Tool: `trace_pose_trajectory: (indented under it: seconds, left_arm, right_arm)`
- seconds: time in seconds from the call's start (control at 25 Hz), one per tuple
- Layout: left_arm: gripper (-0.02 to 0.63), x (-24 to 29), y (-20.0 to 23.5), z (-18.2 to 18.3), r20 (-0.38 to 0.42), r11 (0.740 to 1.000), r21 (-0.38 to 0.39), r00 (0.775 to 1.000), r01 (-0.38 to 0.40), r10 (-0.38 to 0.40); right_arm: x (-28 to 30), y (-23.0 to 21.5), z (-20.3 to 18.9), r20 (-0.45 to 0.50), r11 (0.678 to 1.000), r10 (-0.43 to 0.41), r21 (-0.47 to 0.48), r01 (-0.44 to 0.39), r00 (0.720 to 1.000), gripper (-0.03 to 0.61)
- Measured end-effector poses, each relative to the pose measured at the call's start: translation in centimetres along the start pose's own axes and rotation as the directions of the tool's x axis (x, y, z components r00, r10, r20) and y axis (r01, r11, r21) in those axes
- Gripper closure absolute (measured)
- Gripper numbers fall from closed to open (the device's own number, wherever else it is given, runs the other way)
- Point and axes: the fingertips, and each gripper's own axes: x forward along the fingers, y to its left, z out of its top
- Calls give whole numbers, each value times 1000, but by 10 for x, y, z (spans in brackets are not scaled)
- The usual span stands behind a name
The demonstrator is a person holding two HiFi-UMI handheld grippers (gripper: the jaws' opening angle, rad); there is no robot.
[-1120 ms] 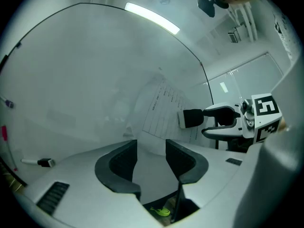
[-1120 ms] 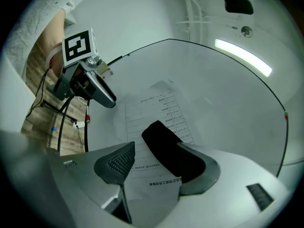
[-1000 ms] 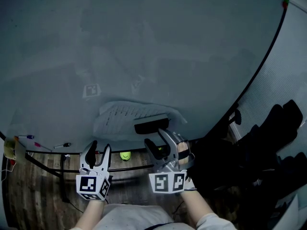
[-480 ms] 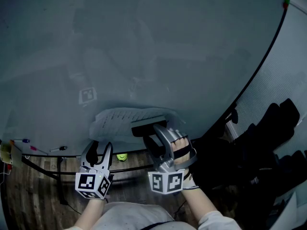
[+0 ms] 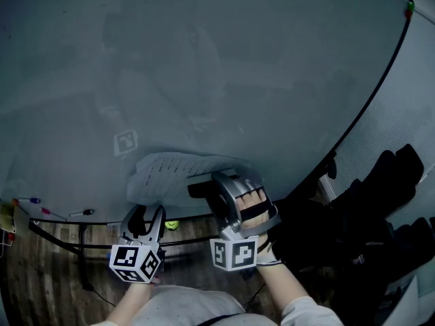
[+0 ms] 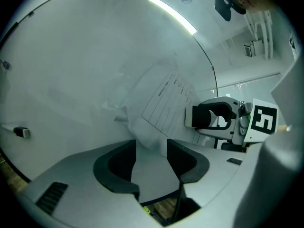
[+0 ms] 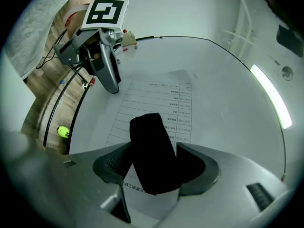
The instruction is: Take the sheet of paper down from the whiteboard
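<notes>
Right gripper (image 7: 154,146): stands at its widest, has just been opening, with a black block (image 7: 145,127) between the jaws; shows no clear press from either pad. Just beyond the jaw tips, lies on the sheet of paper (image 7: 159,103) and seems to pin it to the whiteboard (image 7: 228,94)

Left gripper (image 6: 151,144): stands apart as well and grips nothing. Right at the mouth of these jaws, meets the lower corner of the sheet, loose and curled away from the board; cannot tell if touching. Further up and to the right of these jaws, shows the printed part of the sheet, with the other gripper upon it

As for progress: not taken down yet, only loose at the bottom. Probably at the step of dealing with the block. Remains to clear the block, to close on the loose corner and to draw the sheet off the board
</notes>
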Motion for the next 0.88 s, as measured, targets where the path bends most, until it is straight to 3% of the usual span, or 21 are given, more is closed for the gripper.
trace_pose_trajectory:
  seconds: [0.28, 0.76, 0.88]
  left_arm:
    - [411, 2, 2, -1, 8, 1000, -25, 1000, -6, 6]
    - [582, 1, -11, 8, 44, 999, -13, 999, 33, -32]
    - [597, 1, -12, 9, 39, 999, -19, 999, 33, -32]
  right_arm:
    - [1, 0, 0, 1, 1000, -7, -9, 7, 1000, 295]
    - [-2, 1, 1, -8, 1000, -7, -10, 7, 1000, 297]
    - [-2, 1, 1, -13, 999, -3, -36, 2, 1000, 304]
